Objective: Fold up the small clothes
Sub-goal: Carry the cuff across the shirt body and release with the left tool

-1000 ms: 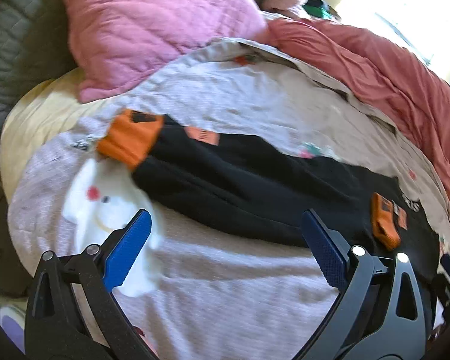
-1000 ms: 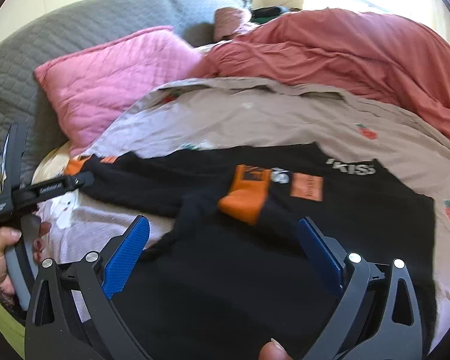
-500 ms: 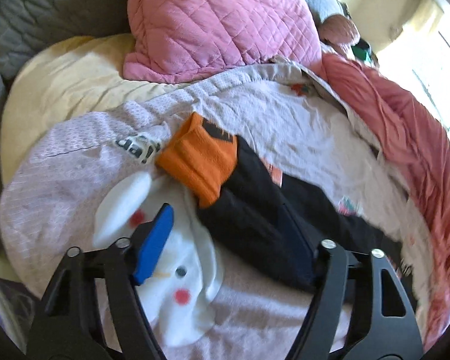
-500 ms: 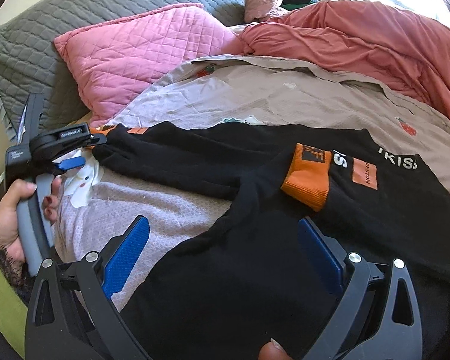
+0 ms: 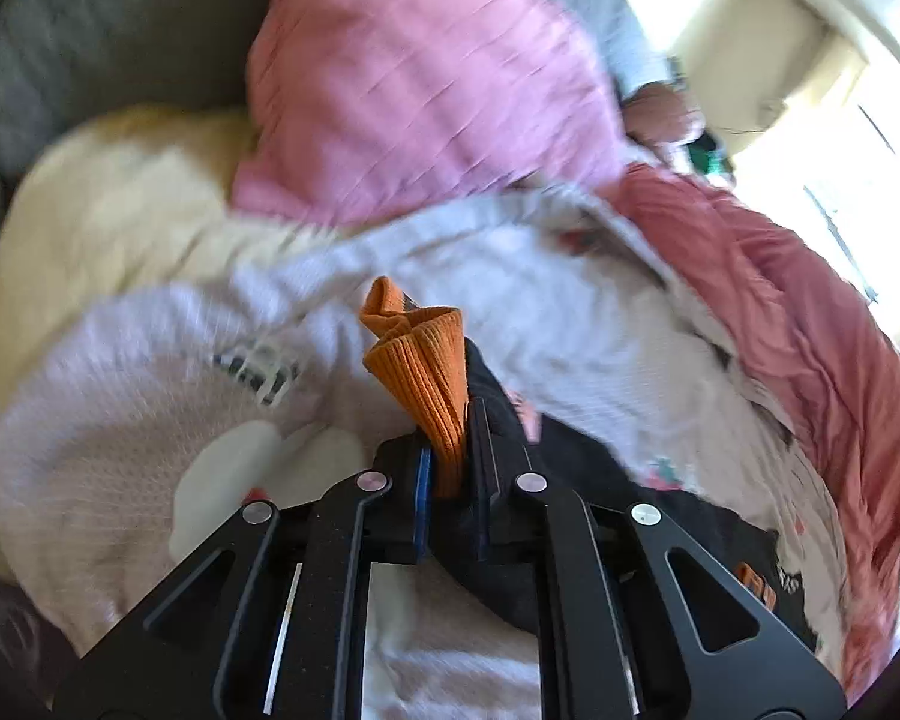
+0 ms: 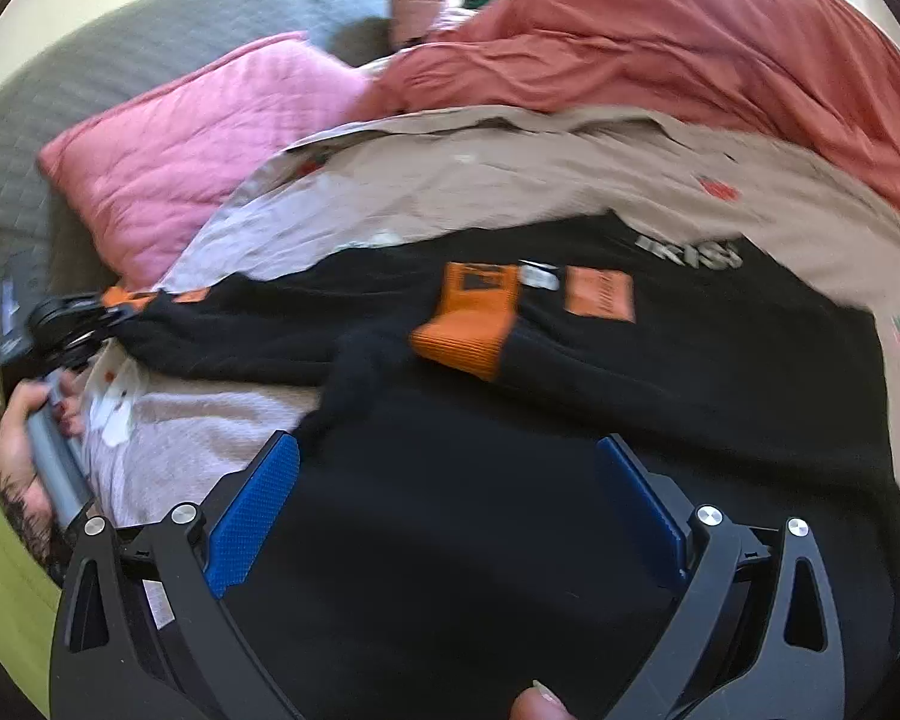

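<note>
1. A bed (image 6: 510, 180) carries a beige printed sheet.
2. A pink quilted pillow (image 6: 198, 144) leans on a grey quilted headboard (image 6: 90, 90).
3. A rust-red duvet (image 6: 660, 48) lies bunched.
4. Bright window (image 5: 840, 138) light falls on cream walls.

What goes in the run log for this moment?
left gripper: just closed, shut on orange cuff | right gripper: open over black sweatshirt | fold: not yet done
</note>
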